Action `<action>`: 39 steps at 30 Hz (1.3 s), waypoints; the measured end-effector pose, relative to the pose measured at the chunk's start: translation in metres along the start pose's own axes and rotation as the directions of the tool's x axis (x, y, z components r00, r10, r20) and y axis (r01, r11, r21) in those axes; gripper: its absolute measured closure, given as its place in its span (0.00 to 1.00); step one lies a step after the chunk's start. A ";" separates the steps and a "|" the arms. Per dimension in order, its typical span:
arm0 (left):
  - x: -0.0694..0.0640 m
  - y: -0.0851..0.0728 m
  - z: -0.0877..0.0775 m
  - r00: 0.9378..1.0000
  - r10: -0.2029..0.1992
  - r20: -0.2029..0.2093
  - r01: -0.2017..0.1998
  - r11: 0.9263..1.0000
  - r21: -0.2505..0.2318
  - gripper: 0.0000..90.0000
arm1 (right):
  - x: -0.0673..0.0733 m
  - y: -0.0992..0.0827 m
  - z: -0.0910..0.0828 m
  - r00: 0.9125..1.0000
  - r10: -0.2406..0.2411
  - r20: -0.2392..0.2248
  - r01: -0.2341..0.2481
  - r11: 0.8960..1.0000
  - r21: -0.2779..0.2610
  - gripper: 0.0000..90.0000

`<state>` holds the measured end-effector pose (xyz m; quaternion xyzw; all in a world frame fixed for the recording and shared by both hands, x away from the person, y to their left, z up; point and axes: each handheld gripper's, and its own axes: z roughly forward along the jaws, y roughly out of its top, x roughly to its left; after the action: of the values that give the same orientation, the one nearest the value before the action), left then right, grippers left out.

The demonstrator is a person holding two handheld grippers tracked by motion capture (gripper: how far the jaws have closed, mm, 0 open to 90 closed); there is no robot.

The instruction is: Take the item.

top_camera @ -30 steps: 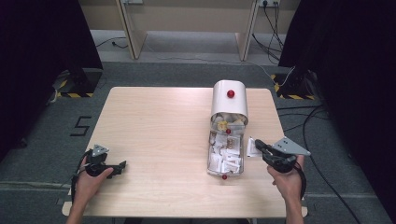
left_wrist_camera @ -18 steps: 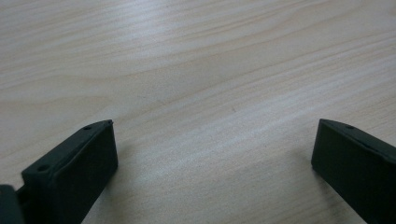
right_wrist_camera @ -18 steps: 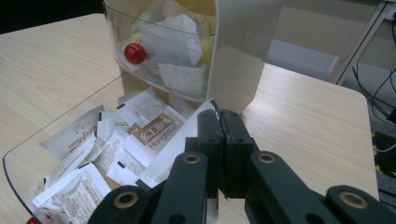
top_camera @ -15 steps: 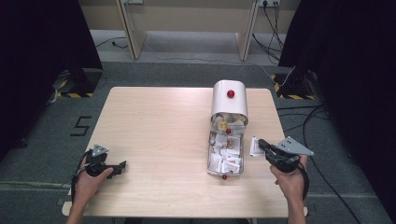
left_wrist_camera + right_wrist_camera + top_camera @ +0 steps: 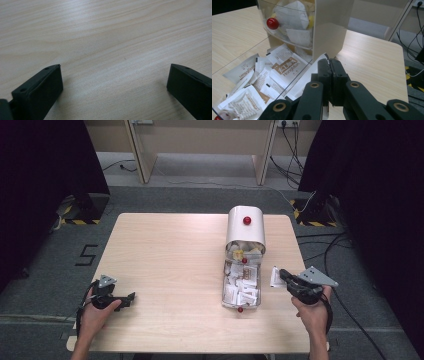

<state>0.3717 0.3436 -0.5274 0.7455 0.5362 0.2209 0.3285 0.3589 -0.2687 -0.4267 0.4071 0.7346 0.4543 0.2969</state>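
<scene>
Pale wood counter (image 5: 175, 255) carries everything, standing on grey floor with dark curtains at both sides and cables trailing beyond its far right corner. Nearest the person, the left tool (image 5: 116, 298) rests low at the near left corner, its jaws spread wide over bare wood with nothing between them, well apart from the work. At the near right, the right tool (image 5: 281, 275) has its jaws pressed together on the edge of a white sachet (image 5: 274, 276), which lies or hangs just beside the right wall of the clear drawer (image 5: 240, 285); in the right gripper view the white edge shows pinched at the very tips of the right tool (image 5: 329, 61). That hold looks thin, and by my judgement the sachet could slide free or tear if it is pulled quickly or twisted. The drawer is drawn out toward the person and heaped with loose sachets, some brown-printed, reaching up to its clear wall; a careless sweep of the tool could catch that wall, shove the drawer sideways, or flick packets onto the counter. Farther off, the cream dispenser box (image 5: 245, 227) with its red knob (image 5: 246, 220) stands tilted back, and a knock through the drawer might shift it toward the far right edge.
</scene>
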 end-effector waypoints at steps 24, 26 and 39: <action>0.000 0.000 0.000 1.000 0.000 0.000 0.000 1.000 0.000 0.00 | -0.017 -0.015 0.007 0.998 0.042 0.042 -0.043 0.999 0.028 0.98; 0.000 0.000 0.000 1.000 0.000 0.000 0.000 1.000 0.000 0.00 | -0.018 -0.016 0.009 0.998 0.042 0.046 -0.044 0.999 0.030 0.98; 0.000 0.000 0.000 1.000 0.000 0.000 0.000 1.000 0.000 0.00 | -0.028 -0.024 0.017 0.996 0.063 0.061 -0.066 0.997 0.043 0.98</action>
<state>0.3717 0.3437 -0.5274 0.7456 0.5362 0.2210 0.3284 0.3783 -0.2917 -0.4531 0.4505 0.7220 0.4346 0.2947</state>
